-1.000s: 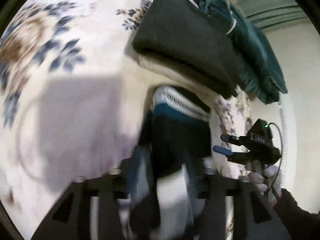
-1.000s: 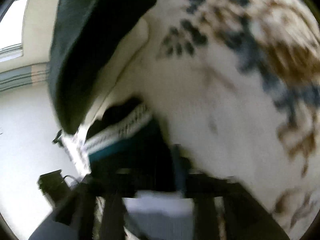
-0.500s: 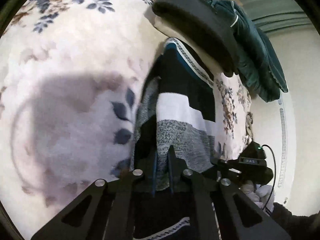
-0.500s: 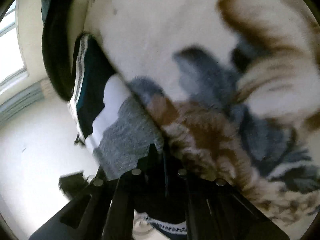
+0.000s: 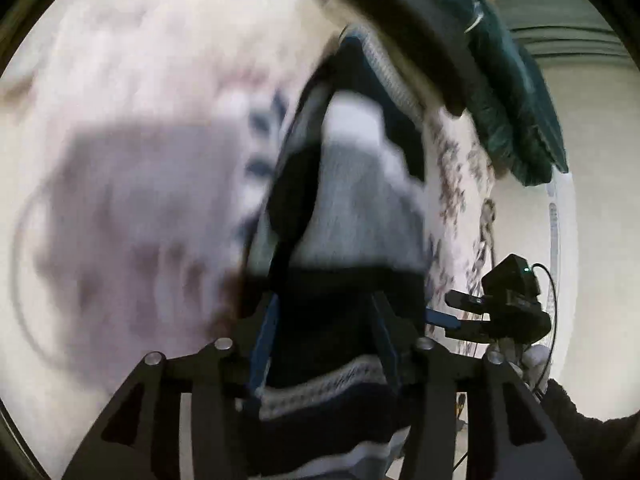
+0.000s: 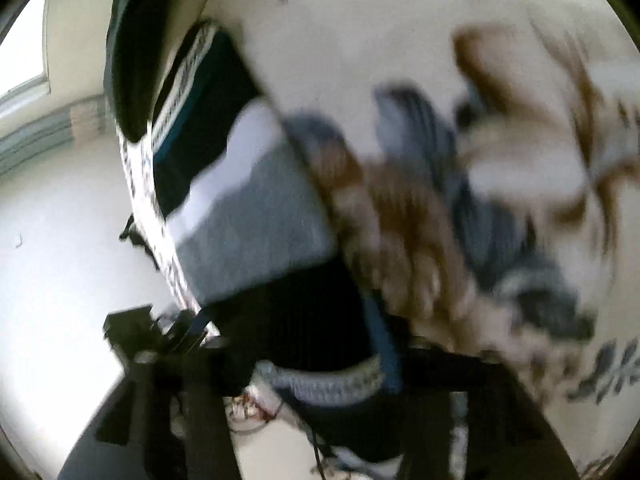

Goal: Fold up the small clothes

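A small striped knit garment (image 5: 352, 216), navy, white and grey with a patterned trim, lies stretched on a floral bed cover (image 5: 140, 100). It also shows in the right wrist view (image 6: 248, 200). My left gripper (image 5: 324, 320) now stands open, its fingers apart on either side of the garment's dark near edge. My right gripper (image 6: 292, 320) is also open around that edge; it shows in the left wrist view (image 5: 452, 312) at the right. Both views are blurred by motion.
A folded dark garment on a cream one (image 5: 400, 28) lies just beyond the striped piece, with a teal jacket (image 5: 516, 92) behind it. The bed's edge and a pale wall are at the right (image 5: 592, 200). The bed cover (image 6: 440, 100) stretches away.
Half a second ago both grippers were shut on the garment's near edge. Now both sets of fingers are spread apart and the garment lies stretched out on the bed.
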A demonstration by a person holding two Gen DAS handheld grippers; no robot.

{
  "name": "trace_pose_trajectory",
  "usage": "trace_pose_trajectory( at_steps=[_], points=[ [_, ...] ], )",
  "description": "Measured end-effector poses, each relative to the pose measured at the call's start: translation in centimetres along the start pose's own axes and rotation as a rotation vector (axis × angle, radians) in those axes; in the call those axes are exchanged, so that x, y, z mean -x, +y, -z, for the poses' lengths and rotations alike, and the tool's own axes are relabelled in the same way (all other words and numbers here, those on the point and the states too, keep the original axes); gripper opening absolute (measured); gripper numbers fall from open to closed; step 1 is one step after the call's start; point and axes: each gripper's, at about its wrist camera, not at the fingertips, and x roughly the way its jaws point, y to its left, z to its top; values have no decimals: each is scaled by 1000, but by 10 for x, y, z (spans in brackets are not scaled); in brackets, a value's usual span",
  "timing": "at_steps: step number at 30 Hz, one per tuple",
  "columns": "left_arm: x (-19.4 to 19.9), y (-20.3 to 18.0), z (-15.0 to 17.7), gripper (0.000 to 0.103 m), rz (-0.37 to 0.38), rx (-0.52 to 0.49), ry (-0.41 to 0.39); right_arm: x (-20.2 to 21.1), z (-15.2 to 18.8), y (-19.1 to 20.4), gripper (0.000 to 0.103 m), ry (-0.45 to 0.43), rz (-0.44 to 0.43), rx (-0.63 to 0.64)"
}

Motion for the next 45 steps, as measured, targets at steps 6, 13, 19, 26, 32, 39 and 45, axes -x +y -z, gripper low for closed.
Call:
trace_pose_trajectory(
  at_steps=[6,13,19,26,32,39,45],
  points=[
    [6,-2,24,7,-32,4,-84,-35,37,-20,28,72,-6,-22],
    [11,5,21,11,-21,-26,-28,-22,43,-26,2,-54,140,16],
    [38,1,57,41,-63,-26,-2,-26,40,6,23,50,151,73],
    [29,27,137,41,-178,56,78,-24,100,-11,58,100,138,23],
    [7,31,180,25,-254,44,64,-52,142,-40,58,146,134,-35],
    [35,23,194,10,-234,42,-37,-72,173,-37,6,65,117,-32],
    [28,38,193,14,-214,38,-4,-84,174,-22,5,16,247,53]
  ],
)
